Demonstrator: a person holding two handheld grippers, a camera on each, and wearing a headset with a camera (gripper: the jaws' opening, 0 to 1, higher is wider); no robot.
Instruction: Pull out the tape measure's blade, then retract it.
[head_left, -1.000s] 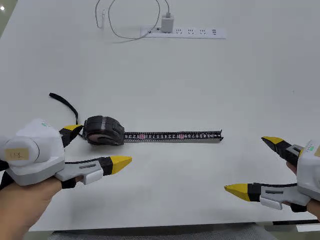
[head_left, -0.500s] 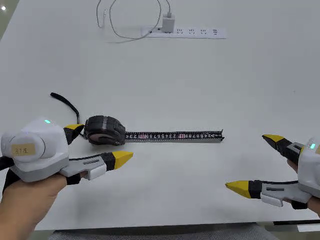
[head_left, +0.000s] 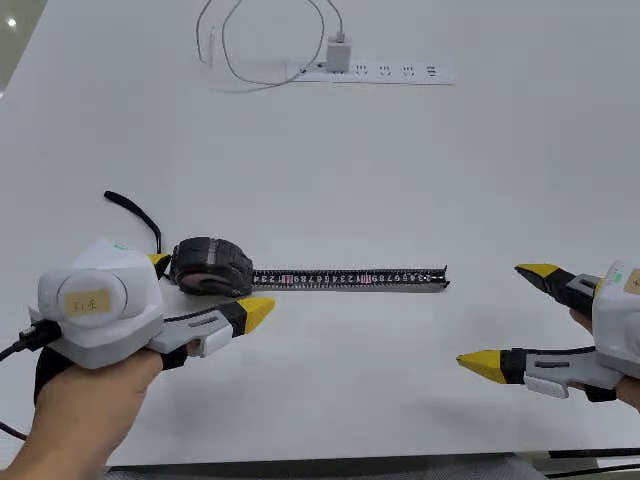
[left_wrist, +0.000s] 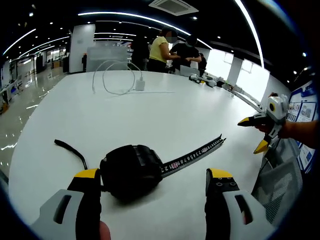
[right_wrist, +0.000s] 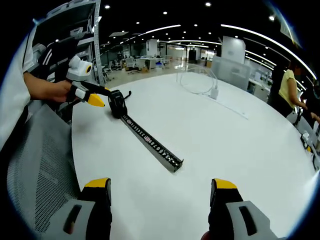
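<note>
A black tape measure (head_left: 210, 266) lies on the white table (head_left: 330, 170), its blade (head_left: 350, 279) drawn out to the right and lying flat. My left gripper (head_left: 207, 285) is open, one finger on each side of the case and neither touching it. In the left gripper view the case (left_wrist: 131, 170) sits between the yellow fingertips (left_wrist: 220, 174), with the blade (left_wrist: 195, 154) running off to the right. My right gripper (head_left: 508, 316) is open and holds nothing, to the right of the blade's end hook (head_left: 444, 279). The right gripper view has the blade (right_wrist: 150, 141) ahead, ending short of that gripper (right_wrist: 161, 183).
A black wrist strap (head_left: 135, 212) trails left from the case. A white power strip (head_left: 370, 70) with a charger and cable (head_left: 338, 50) lies at the far edge. People (left_wrist: 165, 47) stand beyond the table. A grey mesh chair (right_wrist: 40, 165) is at the near edge.
My left gripper has edged forward, closer around the tape case. The blade's length and the right gripper look much the same; the head camera has shifted slightly.
</note>
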